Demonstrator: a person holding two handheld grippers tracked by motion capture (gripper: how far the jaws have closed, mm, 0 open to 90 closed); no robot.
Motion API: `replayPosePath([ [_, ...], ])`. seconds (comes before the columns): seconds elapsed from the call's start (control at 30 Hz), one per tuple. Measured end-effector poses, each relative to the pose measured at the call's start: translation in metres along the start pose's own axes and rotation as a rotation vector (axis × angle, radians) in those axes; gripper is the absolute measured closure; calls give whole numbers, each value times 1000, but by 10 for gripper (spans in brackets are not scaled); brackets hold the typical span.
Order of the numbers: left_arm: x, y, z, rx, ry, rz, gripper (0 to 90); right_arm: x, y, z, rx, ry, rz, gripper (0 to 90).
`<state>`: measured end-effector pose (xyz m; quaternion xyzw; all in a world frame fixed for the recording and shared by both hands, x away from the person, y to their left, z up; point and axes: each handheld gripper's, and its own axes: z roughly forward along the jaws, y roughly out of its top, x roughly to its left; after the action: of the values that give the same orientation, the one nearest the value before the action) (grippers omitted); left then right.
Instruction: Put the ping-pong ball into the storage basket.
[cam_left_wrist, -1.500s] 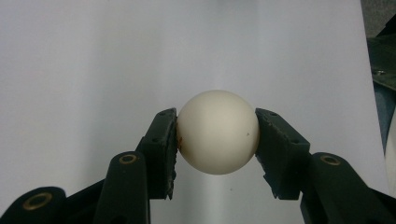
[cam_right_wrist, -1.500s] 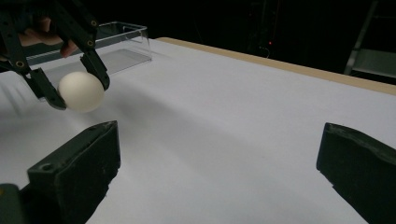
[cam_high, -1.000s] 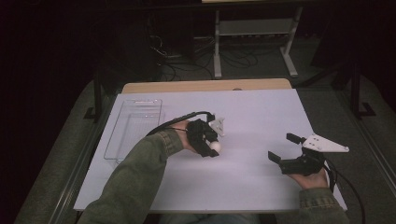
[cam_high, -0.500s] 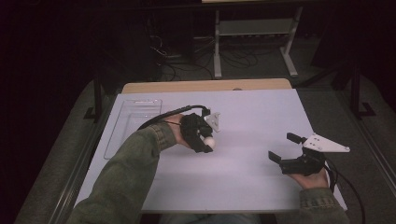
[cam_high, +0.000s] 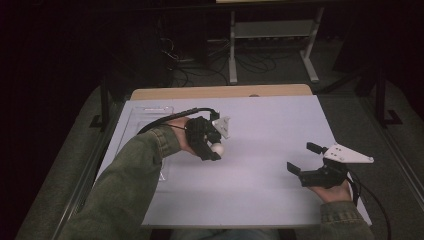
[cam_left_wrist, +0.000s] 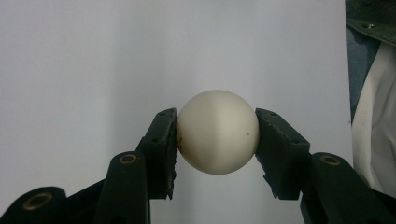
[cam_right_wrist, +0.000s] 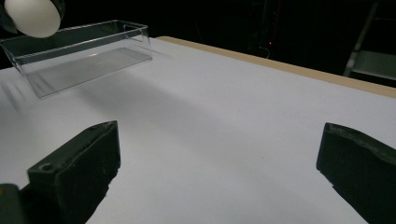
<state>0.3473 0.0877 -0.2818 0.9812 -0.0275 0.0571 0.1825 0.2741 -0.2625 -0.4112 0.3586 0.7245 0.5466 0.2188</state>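
A white ball (cam_left_wrist: 217, 131) sits pinched between the two black jaws of my left gripper (cam_left_wrist: 215, 135), which is shut on it. From above, that gripper (cam_high: 214, 149) hangs over the white sheet (cam_high: 260, 130) left of centre with the ball (cam_high: 217, 148) at its tip, just right of the clear plastic box (cam_high: 145, 125). My right gripper (cam_high: 302, 159) rests near the sheet's right edge with its jaws wide apart and nothing between them. In the right gripper view the ball (cam_right_wrist: 33, 17) shows at the top left, above the clear box (cam_right_wrist: 79, 53).
A tan table edge (cam_high: 220, 92) runs along the far side of the sheet. Beyond it stand a metal shelf frame (cam_high: 272, 35) and floor cables in the dark. Dark rails flank the table on both sides.
My left gripper has risen and drifted a little left toward the clear box, carrying the ball. The right gripper has stayed in place.
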Motion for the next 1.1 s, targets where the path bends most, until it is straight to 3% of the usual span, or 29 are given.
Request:
replayPosePath([
  [0.3,1,-7,-14,19,18,26,511,0,0,1,5,2,-6,0],
  [0.67,3,-15,-21,28,20,27,511,0,0,2,13,7,-10,0],
  [1.1,4,-23,-43,36,37,29,512,0,0,2,13,8,-11,0],
])
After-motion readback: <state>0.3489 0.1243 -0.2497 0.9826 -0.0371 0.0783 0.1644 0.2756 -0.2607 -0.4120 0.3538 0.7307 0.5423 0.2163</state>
